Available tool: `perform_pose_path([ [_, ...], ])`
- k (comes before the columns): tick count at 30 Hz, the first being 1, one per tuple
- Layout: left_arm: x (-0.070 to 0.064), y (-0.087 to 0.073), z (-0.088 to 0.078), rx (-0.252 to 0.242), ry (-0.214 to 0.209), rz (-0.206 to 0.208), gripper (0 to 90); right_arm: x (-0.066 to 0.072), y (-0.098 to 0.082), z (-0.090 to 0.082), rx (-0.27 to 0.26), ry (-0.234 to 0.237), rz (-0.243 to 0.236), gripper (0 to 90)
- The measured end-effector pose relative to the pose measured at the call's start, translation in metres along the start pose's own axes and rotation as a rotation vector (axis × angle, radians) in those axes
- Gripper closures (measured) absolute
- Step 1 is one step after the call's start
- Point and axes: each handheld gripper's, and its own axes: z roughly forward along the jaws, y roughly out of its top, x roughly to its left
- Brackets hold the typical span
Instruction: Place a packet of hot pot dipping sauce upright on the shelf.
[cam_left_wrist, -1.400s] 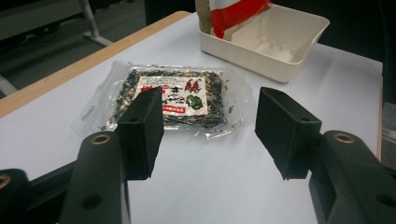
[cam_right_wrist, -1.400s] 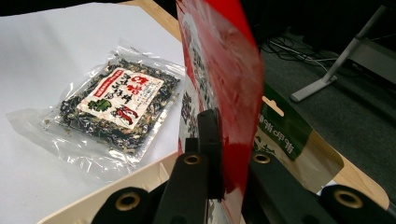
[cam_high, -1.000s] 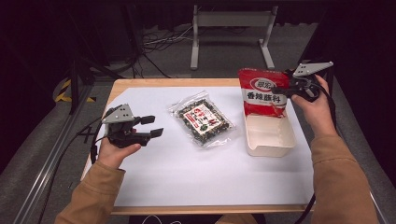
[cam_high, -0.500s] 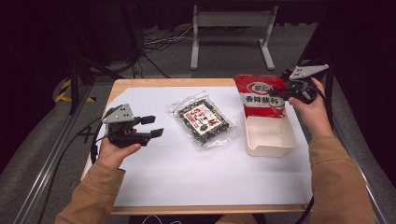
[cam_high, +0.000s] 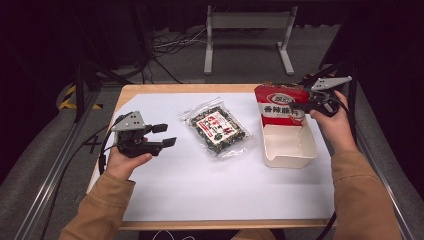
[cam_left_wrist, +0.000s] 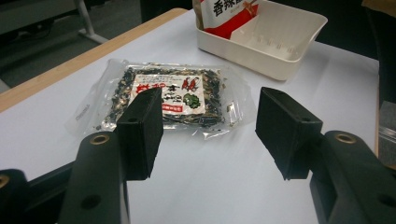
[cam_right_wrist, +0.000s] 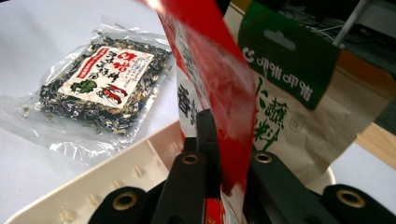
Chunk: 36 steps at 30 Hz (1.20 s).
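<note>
The left claw (cam_left_wrist: 210, 135) rises from the bottom of the frame, its two black jaws standing apart with bare white tabletop (cam_left_wrist: 210, 196) between them. Beyond, at centre left, a clear packet of dark dried bits (cam_left_wrist: 168, 95) lies flat. At upper right sits a cream tray (cam_left_wrist: 261, 44), with a red pouch (cam_left_wrist: 229, 16) standing in its left end.
</note>
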Motion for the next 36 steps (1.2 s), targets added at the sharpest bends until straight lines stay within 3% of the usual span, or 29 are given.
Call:
perform_pose_path([
  [13, 0.001, 0.000, 0.004, 0.010, 0.004, -0.012, 41.1, -0.004, -0.016, -0.001, 0.021, -0.031, 0.063, 88.4],
  [16, 0.003, -0.001, 0.006, 0.010, 0.011, -0.020, 37.0, -0.003, -0.017, -0.001, 0.018, -0.039, 0.077, 87.1],
  [19, 0.006, -0.002, 0.007, -0.004, 0.017, -0.037, 32.7, 0.001, -0.016, 0.000, 0.021, -0.049, 0.104, 80.6],
  [23, 0.008, -0.003, 0.010, 0.004, 0.026, -0.040, 31.6, 0.003, -0.018, -0.001, -0.008, -0.084, 0.125, 66.0],
  [25, 0.009, -0.003, 0.013, 0.007, 0.034, -0.037, 29.8, 0.004, -0.019, -0.003, -0.028, -0.089, 0.162, 55.9],
  [30, 0.012, -0.004, 0.016, 0.007, 0.062, -0.045, 28.5, 0.007, -0.023, -0.011, -0.060, -0.120, 0.193, 41.1],
  [35, 0.018, -0.006, 0.016, -0.017, 0.085, -0.074, 27.1, 0.011, -0.025, -0.019, -0.089, -0.144, 0.214, 35.4],
  [36, 0.020, -0.006, 0.017, -0.019, 0.087, -0.083, 26.7, 0.018, -0.025, -0.024, -0.090, -0.151, 0.212, 34.5],
])
